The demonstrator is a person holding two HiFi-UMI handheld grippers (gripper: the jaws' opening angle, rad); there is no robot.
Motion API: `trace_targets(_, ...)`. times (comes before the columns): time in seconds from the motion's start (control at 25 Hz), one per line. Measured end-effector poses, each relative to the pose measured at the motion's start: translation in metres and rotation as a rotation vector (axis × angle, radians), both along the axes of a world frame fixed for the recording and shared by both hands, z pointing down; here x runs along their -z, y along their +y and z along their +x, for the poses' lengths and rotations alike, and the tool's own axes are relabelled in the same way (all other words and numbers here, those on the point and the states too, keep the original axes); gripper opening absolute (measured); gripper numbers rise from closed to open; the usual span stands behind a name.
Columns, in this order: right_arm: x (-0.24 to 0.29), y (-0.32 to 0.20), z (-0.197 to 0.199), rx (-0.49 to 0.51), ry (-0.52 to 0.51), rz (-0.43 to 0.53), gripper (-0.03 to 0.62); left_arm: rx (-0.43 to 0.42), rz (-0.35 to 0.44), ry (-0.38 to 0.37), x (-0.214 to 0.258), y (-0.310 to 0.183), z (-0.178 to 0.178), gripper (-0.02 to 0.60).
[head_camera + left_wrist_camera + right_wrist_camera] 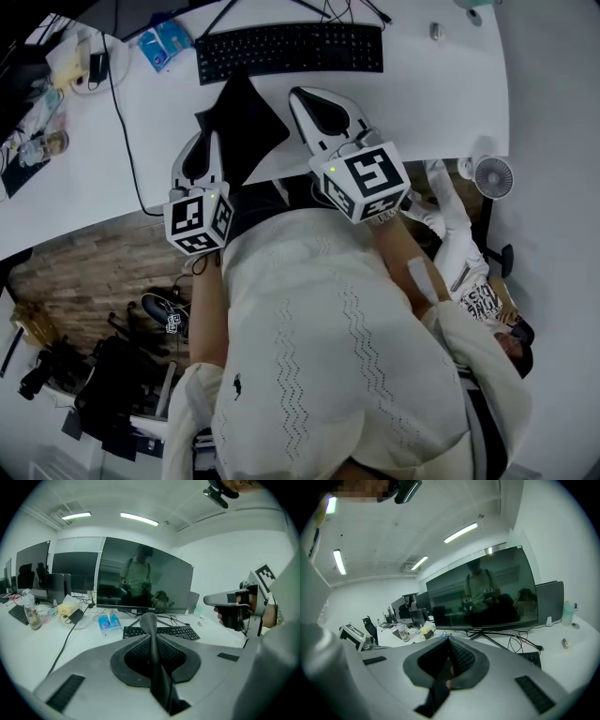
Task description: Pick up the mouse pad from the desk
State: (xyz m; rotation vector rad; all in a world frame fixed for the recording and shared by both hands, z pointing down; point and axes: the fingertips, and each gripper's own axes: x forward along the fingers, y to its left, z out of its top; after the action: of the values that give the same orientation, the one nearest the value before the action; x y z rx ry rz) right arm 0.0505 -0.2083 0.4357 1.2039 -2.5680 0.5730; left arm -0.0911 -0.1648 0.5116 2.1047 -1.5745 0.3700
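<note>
Pale knit top [319,356] of the person fills the lower half of the head view, seen from straight above, with both arms reaching forward over the edge of a white counter [441,94]. Left gripper [150,630] has its fingers [131,656] clamped on the mouse pad [242,122], a thin black sheet. In the left gripper view the pad stands on edge between the two ribbed pads and pokes up past their tips. From above, the pad sits at the near edge of the counter, just in front of a black keyboard [291,49]. It is tilted rather than flat, so it appears to be clear of the counter, though the underside cannot be seen. Its long axis runs roughly from the keyboard back toward the person, and the left gripper holds it at the near left corner. Most of the sheet spreads away and to the right of those fingers. Right gripper [450,644] hangs just to the right of the pad's free edge, not touching it. Its fingers are pressed together, and no view shows the pad between them. The left hand is therefore the one carrying the pad, and the right is close enough to steady the drooping far side if needed. A large dark monitor [140,583] stands behind the keyboard. A small white fan [493,176] sits off the counter's right end.
</note>
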Motion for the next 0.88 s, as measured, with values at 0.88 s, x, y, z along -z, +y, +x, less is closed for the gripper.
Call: trace_targets(0.88,0.066,-0.022,0.011,-0.032,-0.031,0.144,0.0,0.017,0.176,0.019,0.075,-0.012,-0.009,0.038)
